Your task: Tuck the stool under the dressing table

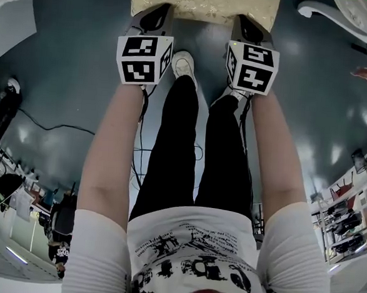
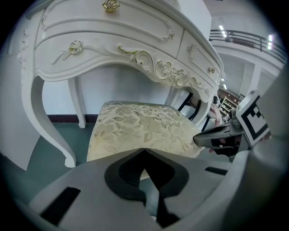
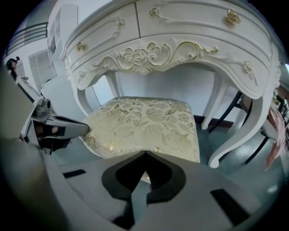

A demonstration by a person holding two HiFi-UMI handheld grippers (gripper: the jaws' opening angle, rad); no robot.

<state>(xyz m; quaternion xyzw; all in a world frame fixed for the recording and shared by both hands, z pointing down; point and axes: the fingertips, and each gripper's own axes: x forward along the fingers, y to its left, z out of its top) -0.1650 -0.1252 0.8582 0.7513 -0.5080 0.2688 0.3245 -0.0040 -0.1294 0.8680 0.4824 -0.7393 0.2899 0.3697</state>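
Observation:
The stool [image 2: 140, 126] has a cream, gold-leaf patterned seat, and its far part sits beneath the white dressing table [image 2: 113, 49]. My left gripper [image 2: 143, 149] is shut, its tips meeting at the seat's near left edge. My right gripper [image 3: 145, 152] is also shut, tips against the near right edge of the stool [image 3: 144, 122], below the carved dressing table [image 3: 171, 49]. In the head view both grippers, left gripper [image 1: 156, 17] and right gripper [image 1: 249, 26], touch the near rim of the stool [image 1: 206, 3]. Nothing shows between either pair of jaws.
Curved white table legs [image 2: 49, 131] [image 3: 239, 135] flank the stool on both sides. A dark chair frame [image 3: 235, 110] and a pink cloth [image 3: 274, 135] stand to the right. Black cables [image 1: 53, 127] lie on the grey-green floor by the person's feet [image 1: 184, 64].

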